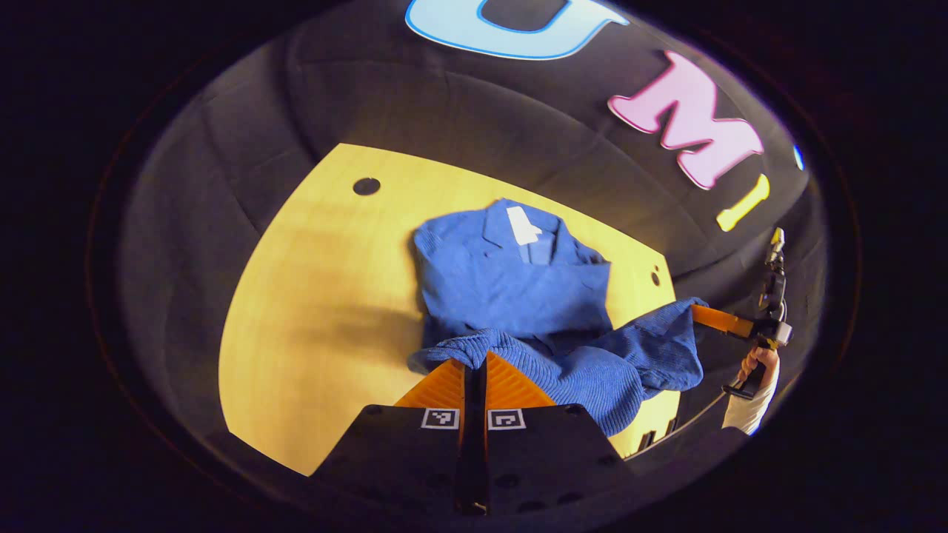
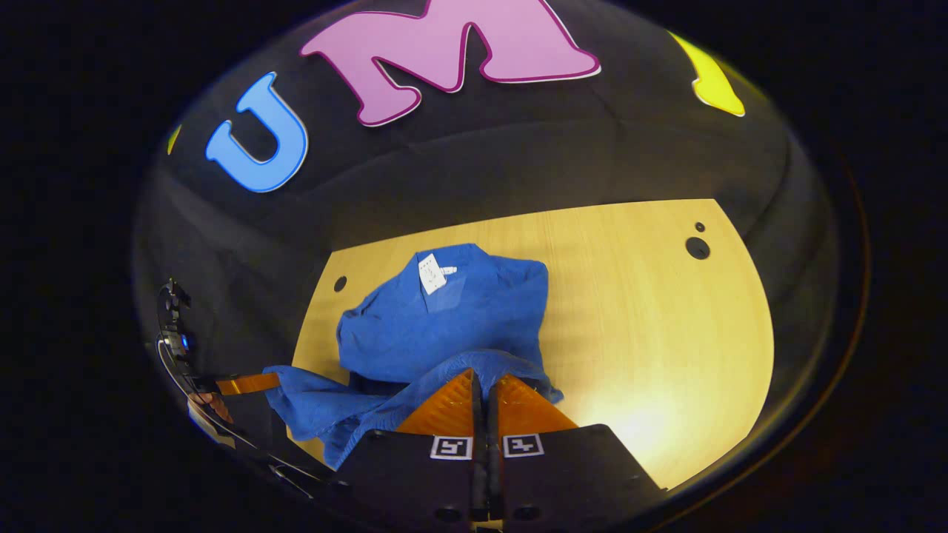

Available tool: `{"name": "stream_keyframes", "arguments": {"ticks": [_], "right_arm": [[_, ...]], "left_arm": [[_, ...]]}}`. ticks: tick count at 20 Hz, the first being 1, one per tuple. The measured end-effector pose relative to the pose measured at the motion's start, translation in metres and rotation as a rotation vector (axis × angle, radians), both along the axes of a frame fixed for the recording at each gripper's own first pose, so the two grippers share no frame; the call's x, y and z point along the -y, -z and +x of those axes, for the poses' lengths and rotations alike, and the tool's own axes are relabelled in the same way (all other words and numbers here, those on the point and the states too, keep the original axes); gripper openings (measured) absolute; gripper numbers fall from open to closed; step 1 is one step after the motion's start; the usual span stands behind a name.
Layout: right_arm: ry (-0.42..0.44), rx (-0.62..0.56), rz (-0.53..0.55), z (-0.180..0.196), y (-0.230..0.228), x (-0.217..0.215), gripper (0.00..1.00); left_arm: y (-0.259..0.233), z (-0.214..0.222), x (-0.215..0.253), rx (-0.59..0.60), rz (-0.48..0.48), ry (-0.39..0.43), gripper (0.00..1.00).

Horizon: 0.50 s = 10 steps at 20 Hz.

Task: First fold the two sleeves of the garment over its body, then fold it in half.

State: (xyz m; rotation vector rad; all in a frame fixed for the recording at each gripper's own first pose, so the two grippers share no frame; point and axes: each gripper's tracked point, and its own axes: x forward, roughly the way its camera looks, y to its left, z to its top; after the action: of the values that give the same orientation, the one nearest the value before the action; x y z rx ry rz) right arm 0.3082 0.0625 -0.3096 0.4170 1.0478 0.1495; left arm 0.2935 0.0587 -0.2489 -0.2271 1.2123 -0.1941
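Garment (image 1: 511,289): blue, sleeves folded in, laid on the wooden table (image 1: 311,296).
Left gripper (image 1: 475,360): pinched on the hem, lifted.
Right gripper (image 2: 481,379): likewise clamped on the hem.

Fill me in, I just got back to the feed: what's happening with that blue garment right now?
A person holds a gripper in each hand, folding a blue garment on a wooden table. The left gripper and the right gripper are each shut on the garment's near hem, lifted off the table. The sleeves look already folded in, so this looks like the fold in half, toward the collar.
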Motion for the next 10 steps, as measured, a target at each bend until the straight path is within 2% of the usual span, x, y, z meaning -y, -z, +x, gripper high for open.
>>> {"name": "stream_keyframes", "arguments": {"ticks": [2, 4, 6, 8, 10], "right_arm": [[0.012, -0.041, 0.0, 0.036, 0.033, -0.006, 0.0], [0.096, -0.009, 0.094, 0.085, 0.051, -0.024, 0.01], [0.139, -0.026, 0.097, 0.098, 0.081, -0.02, 0.01], [0.159, -0.026, 0.089, 0.108, 0.104, -0.01, 0.01], [0.213, -0.03, 0.135, 0.122, 0.112, -0.007, 0.01]], "left_arm": [[0.021, 0.045, -0.017, -0.002, 0.055, -0.036, 0.0], [0.036, 0.09, -0.007, 0.052, 0.003, -0.112, 0.0], [0.05, 0.108, -0.007, 0.071, -0.041, -0.153, 0.0], [0.067, 0.123, -0.007, 0.068, -0.021, -0.141, 0.0], [0.075, 0.143, 0.002, 0.062, -0.084, -0.214, 0.0]]}}
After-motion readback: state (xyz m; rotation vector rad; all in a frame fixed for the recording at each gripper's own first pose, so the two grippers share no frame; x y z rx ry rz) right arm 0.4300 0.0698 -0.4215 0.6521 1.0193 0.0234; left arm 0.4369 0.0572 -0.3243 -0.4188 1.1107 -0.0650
